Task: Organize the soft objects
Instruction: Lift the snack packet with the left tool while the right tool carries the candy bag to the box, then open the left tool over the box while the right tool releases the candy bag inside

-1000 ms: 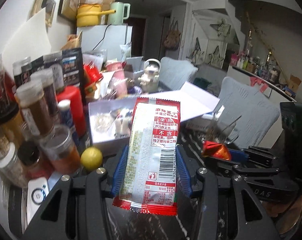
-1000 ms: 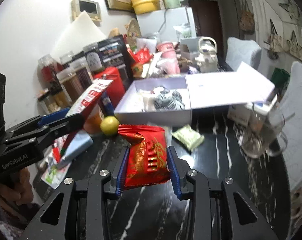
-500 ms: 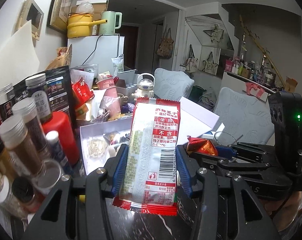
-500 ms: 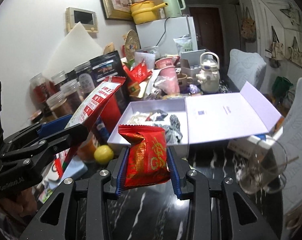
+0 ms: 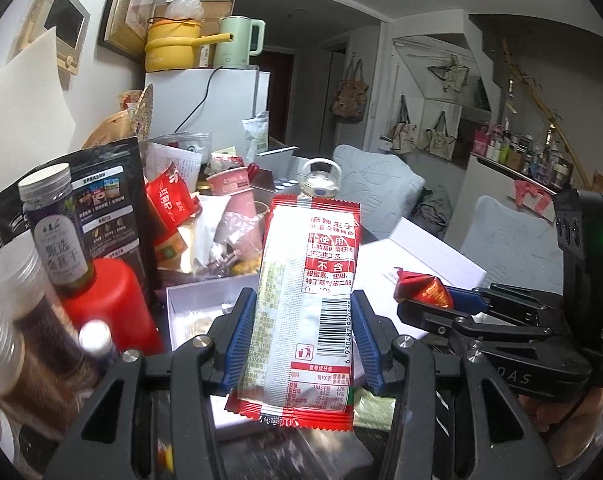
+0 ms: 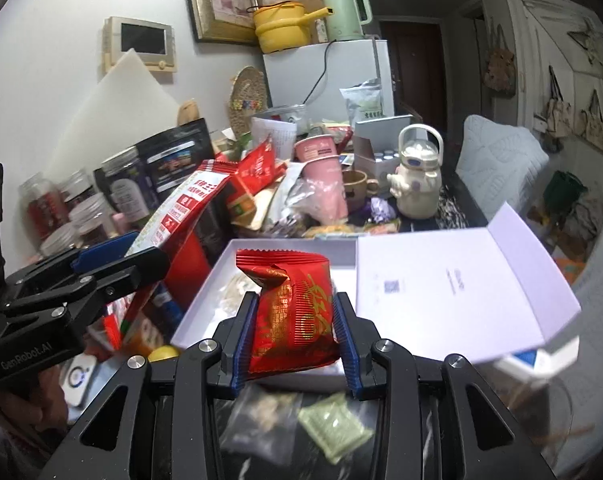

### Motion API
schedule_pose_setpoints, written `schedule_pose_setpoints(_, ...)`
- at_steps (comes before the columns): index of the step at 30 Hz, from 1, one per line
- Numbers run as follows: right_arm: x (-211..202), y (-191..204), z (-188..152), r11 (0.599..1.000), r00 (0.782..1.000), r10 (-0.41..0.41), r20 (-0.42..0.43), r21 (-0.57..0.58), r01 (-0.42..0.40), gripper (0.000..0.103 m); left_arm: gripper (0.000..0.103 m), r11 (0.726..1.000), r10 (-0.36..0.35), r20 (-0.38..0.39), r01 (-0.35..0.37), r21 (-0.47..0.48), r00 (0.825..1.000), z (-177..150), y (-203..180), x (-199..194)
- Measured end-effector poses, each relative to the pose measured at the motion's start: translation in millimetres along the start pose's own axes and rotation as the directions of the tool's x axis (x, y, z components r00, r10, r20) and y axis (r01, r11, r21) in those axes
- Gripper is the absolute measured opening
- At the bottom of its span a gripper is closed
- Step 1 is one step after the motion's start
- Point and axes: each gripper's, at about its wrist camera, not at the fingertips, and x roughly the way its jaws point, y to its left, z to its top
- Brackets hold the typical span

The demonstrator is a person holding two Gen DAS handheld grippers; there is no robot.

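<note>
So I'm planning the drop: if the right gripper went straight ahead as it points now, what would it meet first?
Probably the open white box: the right gripper, shut on the red packet, points at its near wall and interior. Depth is unclear, so it may pass just above the rim.

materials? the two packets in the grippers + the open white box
Long packet: glossy plastic film, glare and crimped ends. Red packet: shiny crinkled film, likely foil-lined. White box: matte, looks like rigid paperboard with a folded hinged lid.
</note>
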Motion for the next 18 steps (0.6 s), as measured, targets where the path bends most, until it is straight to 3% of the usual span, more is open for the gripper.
schedule_pose_setpoints(11,49.6,-23.9,42.2,1.000,1.000,-0.003,0.014,-0.018,0.003,0.037,0.047,0.998,0.056,0.037,-0.055,-0.031,0.998,31.0,19.7,51.6)
schedule_pose_setpoints(18,81.3,-30.5,58.7,1.000,1.000,0.010,-0.005,-0.008,-0.010,0.037,0.047,0.996,0.086,0.003,-0.086,-0.007,0.996,38.6,25.8,85.5)
